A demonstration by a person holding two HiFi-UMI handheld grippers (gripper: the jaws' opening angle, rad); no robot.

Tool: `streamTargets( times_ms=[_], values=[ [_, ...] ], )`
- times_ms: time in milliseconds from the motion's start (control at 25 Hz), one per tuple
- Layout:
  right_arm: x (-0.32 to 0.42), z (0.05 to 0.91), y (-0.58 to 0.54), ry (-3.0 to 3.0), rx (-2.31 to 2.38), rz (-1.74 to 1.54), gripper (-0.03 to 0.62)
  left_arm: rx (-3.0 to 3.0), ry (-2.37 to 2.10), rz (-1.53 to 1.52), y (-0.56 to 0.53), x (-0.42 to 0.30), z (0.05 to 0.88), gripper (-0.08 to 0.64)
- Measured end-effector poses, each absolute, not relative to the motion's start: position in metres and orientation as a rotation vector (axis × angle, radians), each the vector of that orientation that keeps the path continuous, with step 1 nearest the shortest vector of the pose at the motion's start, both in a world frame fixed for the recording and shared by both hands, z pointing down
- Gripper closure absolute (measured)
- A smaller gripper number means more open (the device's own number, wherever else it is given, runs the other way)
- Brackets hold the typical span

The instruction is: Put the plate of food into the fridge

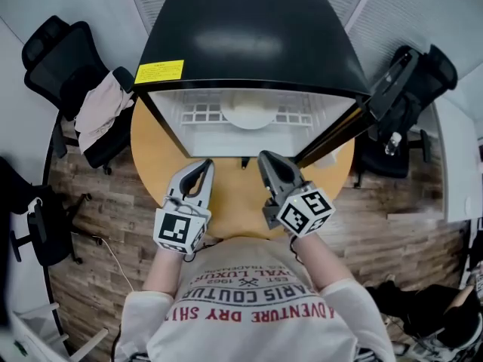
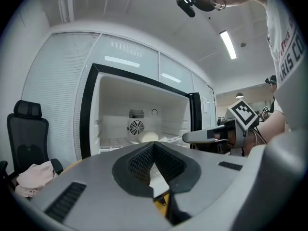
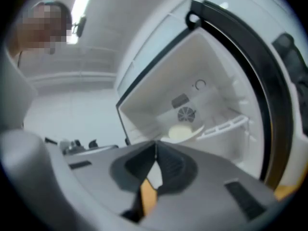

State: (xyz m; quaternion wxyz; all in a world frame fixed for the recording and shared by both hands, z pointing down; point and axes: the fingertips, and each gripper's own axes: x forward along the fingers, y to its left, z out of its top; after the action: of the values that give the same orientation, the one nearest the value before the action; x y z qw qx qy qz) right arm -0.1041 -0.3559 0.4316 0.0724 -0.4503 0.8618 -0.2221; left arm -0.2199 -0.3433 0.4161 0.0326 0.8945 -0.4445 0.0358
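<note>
**Near field.** A white printed shirt fills the lower edge. Over the near edge of the table, a round top of smooth light wood, the left gripper and the right gripper are held side by side. They are apart from each other, and both point at the fridge. Each is grey plastic with dark ribbed pads and carries a cube of square markers at its rear. The left gripper's jaws meet at their tips with nothing between them. The right gripper's jaws are likewise pressed together and empty.

**Middle field.** The fridge is a small black box with a glossy top and a yellow label at its front left corner. It stands on the far part of the table. Its door is swung open to the right. The interior is white moulded plastic, with a white slatted shelf and a round fan grille in the back wall. The plate, white and round with a pale mound of food, rests on the shelf near its middle, inside the fridge and well apart from both grippers.

**Far field.** The floor is brown wood planking. The left chair, black, stands off the table's left edge with a pale pink cloth draped over it. The right chair, also black, stands off the right edge. White slatted walls close the room.
</note>
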Motion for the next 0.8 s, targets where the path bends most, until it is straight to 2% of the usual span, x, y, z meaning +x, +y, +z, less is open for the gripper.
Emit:
streamTargets(
  times_ms=[400,800],
  values=[
    [-0.110,0.430,-0.326,2.872,-1.513,-0.113,0.563,2.771,-1.370,0.103,-0.336,-0.223,0.413,0.534],
    [-0.111,0.417,-0.314,2.840,-1.462,-0.112,0.565,2.765,-1.380,0.082,-0.331,-0.221,0.410,0.534]
  ],
)
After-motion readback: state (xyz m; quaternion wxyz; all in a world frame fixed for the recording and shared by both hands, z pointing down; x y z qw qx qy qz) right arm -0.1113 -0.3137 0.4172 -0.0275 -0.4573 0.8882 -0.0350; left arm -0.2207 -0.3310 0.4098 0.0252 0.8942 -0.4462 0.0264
